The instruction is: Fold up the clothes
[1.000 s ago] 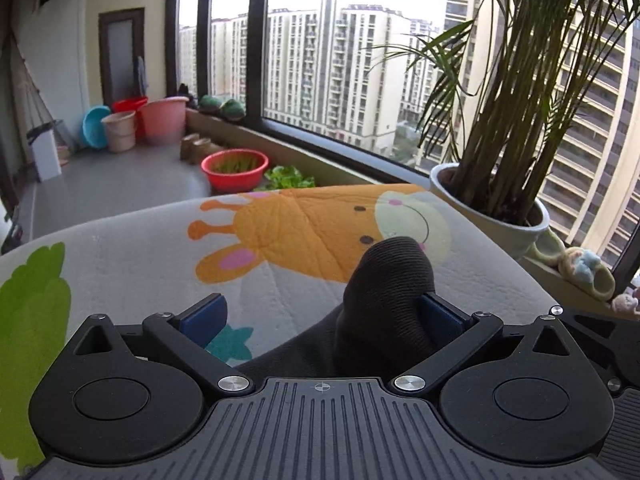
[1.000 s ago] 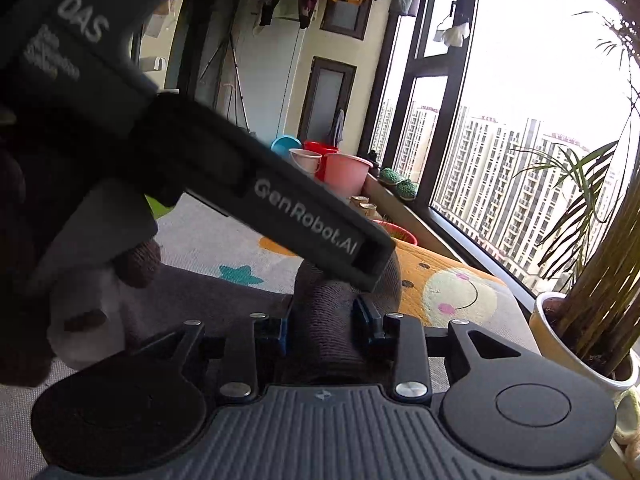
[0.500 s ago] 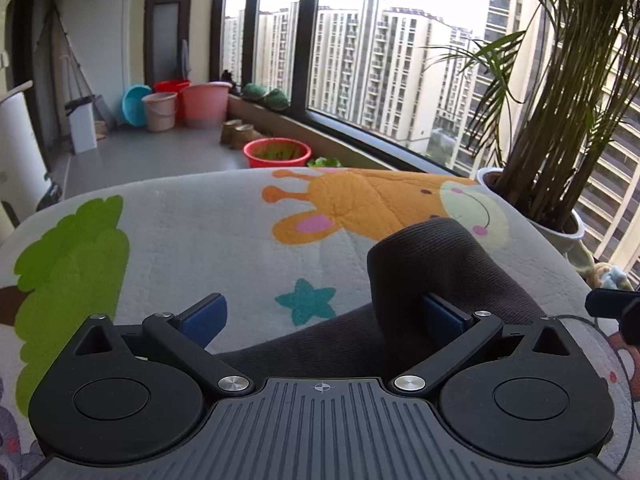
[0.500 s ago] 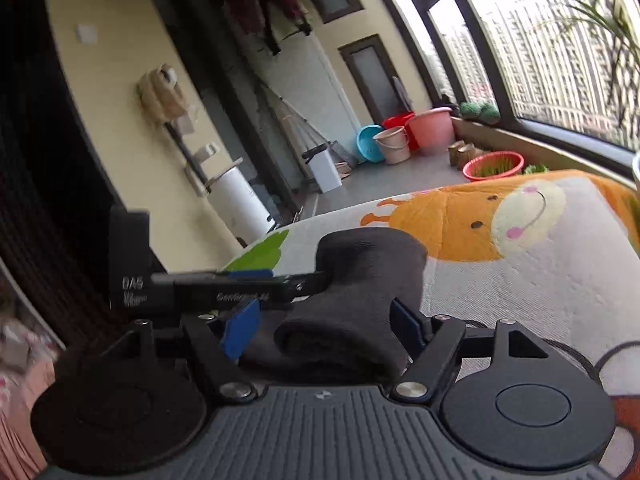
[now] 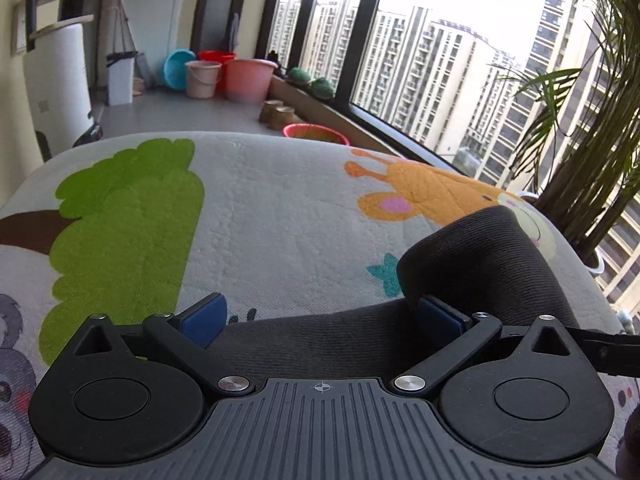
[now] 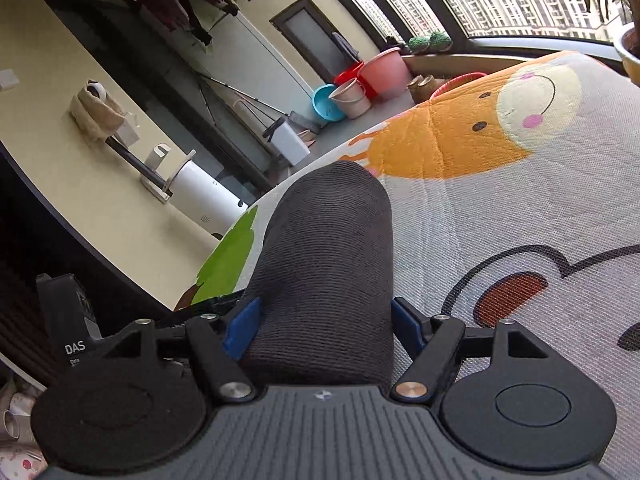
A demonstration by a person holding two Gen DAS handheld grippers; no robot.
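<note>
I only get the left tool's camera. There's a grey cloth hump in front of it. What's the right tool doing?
Observer: The right tool has a rolled end of the grey cloth between its pads, and its jaws are closing.
Operator: What's on the blanket next to it?
Observer: To the cloth's right, the mat has a cartoon shape with a thick black outline and a red patch inside.
Operator: Anything up high?
Observer: Yes, dark clothes hang near the top of the wall.
</note>
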